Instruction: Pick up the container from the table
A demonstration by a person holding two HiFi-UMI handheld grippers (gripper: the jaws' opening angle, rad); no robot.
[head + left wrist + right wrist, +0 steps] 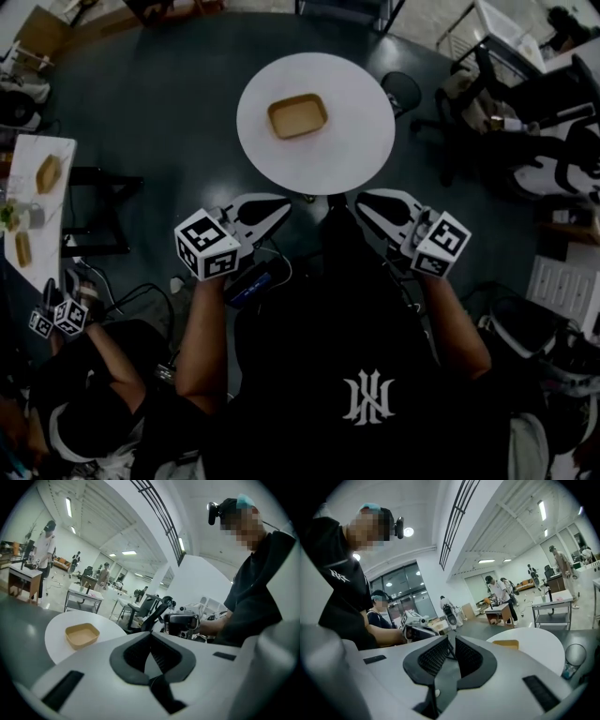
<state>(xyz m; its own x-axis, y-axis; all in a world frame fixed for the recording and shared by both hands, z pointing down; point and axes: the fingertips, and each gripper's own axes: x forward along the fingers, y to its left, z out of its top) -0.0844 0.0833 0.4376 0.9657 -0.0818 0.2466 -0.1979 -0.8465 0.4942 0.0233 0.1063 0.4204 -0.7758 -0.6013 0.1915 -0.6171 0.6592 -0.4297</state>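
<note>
A shallow tan container (298,116) sits alone near the middle of a round white table (356,150). Both grippers hang short of the table's near edge, in front of the person's body, with their tips angled toward each other. My left gripper (277,207) is shut with nothing in it; from its own view (151,638) the container (82,635) lies ahead to the left on the table (54,641). My right gripper (364,201) is shut and empty too. In its own view (453,645) only the container's (505,644) rim shows, over the right jaw.
Office chairs (525,112) and desks crowd the right side. A small black stool (401,91) stands by the table's right edge. A white side table (37,202) with tan items is at the left. Another person (84,394) sits at lower left, with cables on the dark floor.
</note>
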